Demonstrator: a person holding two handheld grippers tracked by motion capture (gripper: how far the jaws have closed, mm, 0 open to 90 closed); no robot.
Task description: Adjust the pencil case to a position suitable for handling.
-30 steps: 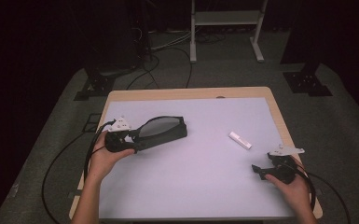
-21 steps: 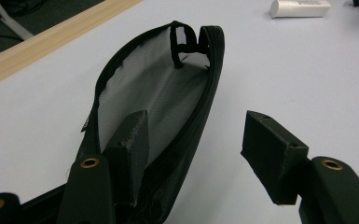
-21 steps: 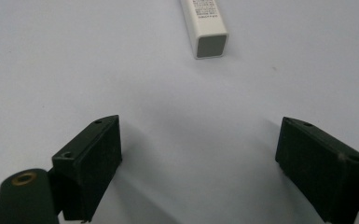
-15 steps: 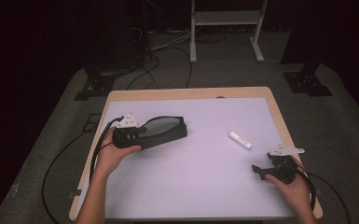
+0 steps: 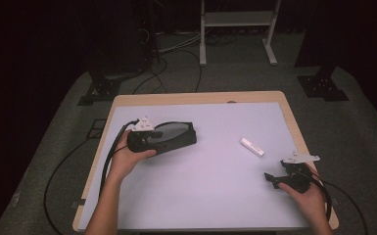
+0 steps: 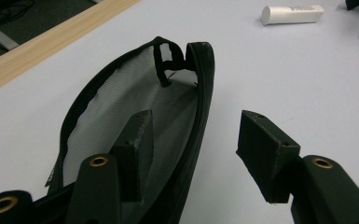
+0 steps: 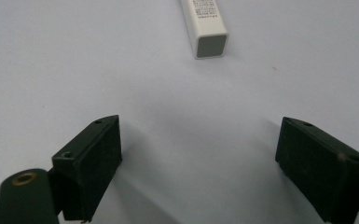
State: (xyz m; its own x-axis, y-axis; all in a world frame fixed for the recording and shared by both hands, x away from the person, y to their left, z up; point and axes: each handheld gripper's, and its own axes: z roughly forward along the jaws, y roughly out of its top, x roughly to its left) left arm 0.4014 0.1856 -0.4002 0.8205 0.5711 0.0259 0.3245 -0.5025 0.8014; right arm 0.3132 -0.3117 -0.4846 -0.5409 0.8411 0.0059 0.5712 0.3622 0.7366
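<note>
A black zip pouch [image 5: 174, 138] with a grey mesh lining lies open on the left of the white table top [image 5: 200, 196]. My left gripper [image 5: 149, 139] is at its near end. In the left gripper view the left gripper [image 6: 198, 121] is open and straddles the pouch [image 6: 121, 93] rim: one jaw sits inside the opening, the other outside over bare table. A small white stick-shaped tube [image 5: 252, 147] lies right of centre. My right gripper [image 5: 270, 178] rests near the right front edge, open and empty, with the white tube [image 7: 205, 25] a short way ahead of its jaws.
The table's wooden border [image 6: 51, 37] runs behind the pouch. Black cables [image 5: 103, 166] trail off the left side and from the right gripper. Beyond the table stand a white metal frame [image 5: 237, 19] and dark stands on grey carpet.
My left gripper has slid a little right and forward along the pouch, so one jaw now sits inside its opening. The right gripper and the white tube have not moved.
</note>
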